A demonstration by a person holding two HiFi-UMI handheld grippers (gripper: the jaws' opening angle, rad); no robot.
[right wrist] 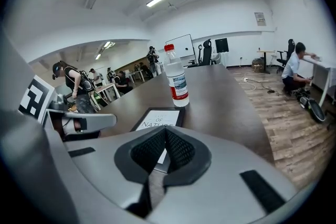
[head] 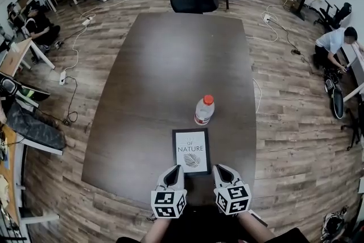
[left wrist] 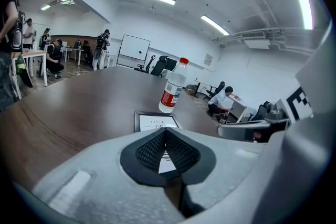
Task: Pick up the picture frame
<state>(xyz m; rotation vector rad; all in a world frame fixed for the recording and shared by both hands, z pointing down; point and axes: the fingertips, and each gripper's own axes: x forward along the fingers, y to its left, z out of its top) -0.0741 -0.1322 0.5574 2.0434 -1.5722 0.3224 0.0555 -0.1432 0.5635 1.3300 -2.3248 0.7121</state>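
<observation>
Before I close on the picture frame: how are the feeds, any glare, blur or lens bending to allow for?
Head view: sharp and evenly lit, picture frame print readable, table edges bowed by the lens. Left gripper view: heavy fisheye, dark corners, the shut left gripper hides most of the frame. Right gripper view: same bending, bottle crisp, right gripper covers the frame's near end.

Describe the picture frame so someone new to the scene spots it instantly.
Start at the long dark table on the wood floor. At its near end, by the camera wearer, lies the picture frame: black border, white print reading "OF NATURE". Unlike the upright red-capped bottle just beyond it, it is flat and rectangular.
</observation>
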